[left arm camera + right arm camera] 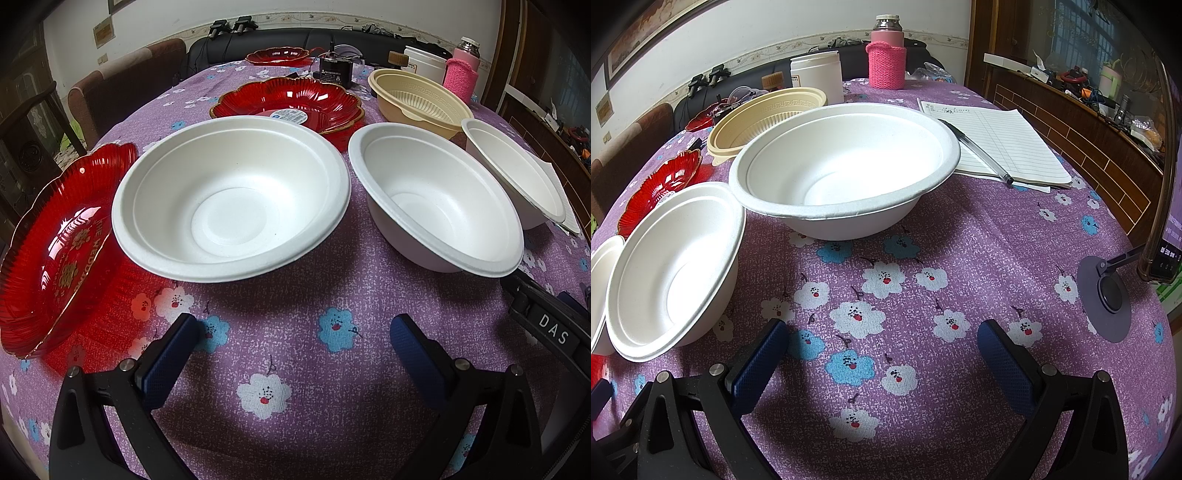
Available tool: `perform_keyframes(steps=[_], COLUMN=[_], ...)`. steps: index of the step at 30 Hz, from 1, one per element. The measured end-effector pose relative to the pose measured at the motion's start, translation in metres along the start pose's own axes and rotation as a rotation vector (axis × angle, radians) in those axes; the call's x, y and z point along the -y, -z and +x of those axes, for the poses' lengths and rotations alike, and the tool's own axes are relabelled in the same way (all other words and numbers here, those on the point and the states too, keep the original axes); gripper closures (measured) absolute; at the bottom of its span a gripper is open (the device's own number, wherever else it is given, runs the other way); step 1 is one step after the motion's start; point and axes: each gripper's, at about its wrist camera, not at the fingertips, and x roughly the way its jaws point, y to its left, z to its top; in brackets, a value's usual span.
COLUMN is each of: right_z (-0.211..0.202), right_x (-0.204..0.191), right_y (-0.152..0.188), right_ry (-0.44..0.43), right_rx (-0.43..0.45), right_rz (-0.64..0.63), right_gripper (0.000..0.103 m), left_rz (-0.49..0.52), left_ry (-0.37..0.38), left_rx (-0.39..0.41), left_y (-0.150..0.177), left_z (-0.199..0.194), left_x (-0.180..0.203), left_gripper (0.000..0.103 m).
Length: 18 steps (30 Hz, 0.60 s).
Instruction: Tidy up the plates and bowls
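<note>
Three white foam bowls stand in a row on the purple flowered tablecloth: a left one point(229, 199), a middle one point(436, 199) and a right one point(517, 173). The right wrist view shows the right bowl point(846, 166) straight ahead and the middle bowl point(672, 269) to its left. A red plate point(55, 251) lies tilted at the near left, a second point(288, 103) behind the bowls, a third point(277, 55) far back. A beige bowl point(417, 96) sits behind the white ones. My left gripper point(295, 325) and right gripper point(882, 328) hover open over bare cloth, holding nothing.
A lined notepad point(997, 140) with a pen point(979, 151) lies right of the near bowl. A pink-sleeved bottle point(886, 55) and a white jar point(818, 77) stand at the back. A phone point(1160, 221) on a round-based stand point(1104, 299) is at the right table edge.
</note>
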Motion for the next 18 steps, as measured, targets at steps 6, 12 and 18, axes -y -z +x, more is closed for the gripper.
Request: perform_keyframes(steps=[6,12,18], right_z=[0.0000,0.0000,0.0001], right_x=[0.0002,0.0001,0.0001], right_y=[0.0000,-0.0001,-0.0002], right_ry=[0.000,0.000,0.000], right_rx=[0.000,0.000,0.000], right_rz=[0.000,0.000,0.000], right_gripper=[0.001,0.001,0.001], left_rz=[0.000,-0.002,-0.002], left_ry=[0.000,-0.003,-0.002], left_rx=[0.000,0.000,0.000], left_y=[0.0000,-0.0003,-0.0016], left_z=[-0.0001,-0.0002,-0.0002], left_x=[0.0000,0.0006,0.0011], left_gripper=[0.000,0.000,0.000])
